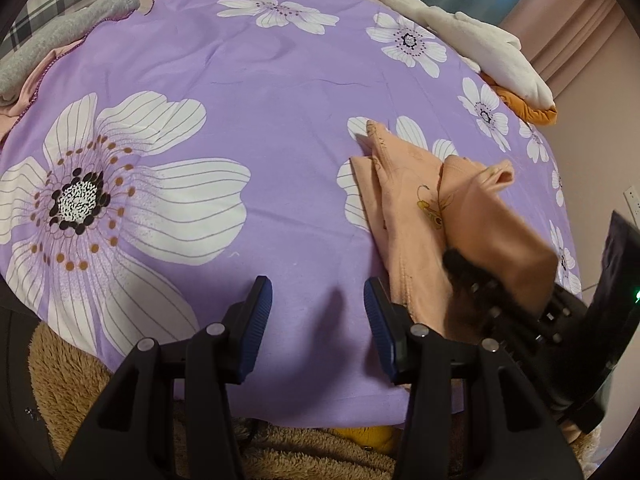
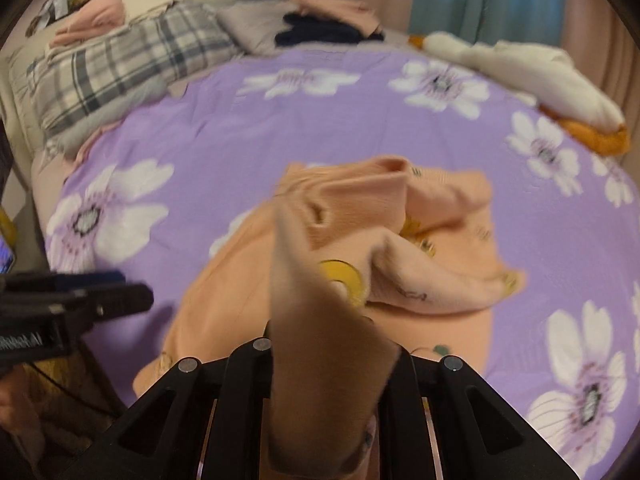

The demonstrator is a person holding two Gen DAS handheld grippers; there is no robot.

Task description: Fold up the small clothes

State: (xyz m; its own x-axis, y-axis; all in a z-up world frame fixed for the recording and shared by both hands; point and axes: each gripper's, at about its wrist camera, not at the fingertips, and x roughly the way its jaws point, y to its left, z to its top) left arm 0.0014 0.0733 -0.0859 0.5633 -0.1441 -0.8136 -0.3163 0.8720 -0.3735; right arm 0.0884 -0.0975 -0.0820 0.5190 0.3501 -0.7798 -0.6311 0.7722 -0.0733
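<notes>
Peach knit fabric, soft and limp, is what the small garment [image 1: 416,200] is made of; it is shown at the right of centre in the left wrist view, lying crumpled on the purple flowered bedspread [image 1: 260,92]. In the right wrist view the garment fills the middle of the frame, with one edge drawn up toward the camera. That edge is pinched by the right gripper [image 2: 332,364], whose jaws are nearly closed on the cloth; the fingertips themselves are hidden beneath it. The left gripper [image 1: 318,312], at the lower centre of its own view, is held partly open with nothing between its blue pads [image 1: 262,300]; only bare bedspread is seen in the gap, and the garment's near edge lies just beside its right-hand finger. The garment is judged light, easily creased and prone to sagging, so a lifted layer is expected to droop unless supported at two points. Hold is best taken at a hem or corner, where the doubled seam gives a firmer bite, not mid-panel, where the thin knit bunches and slips.
</notes>
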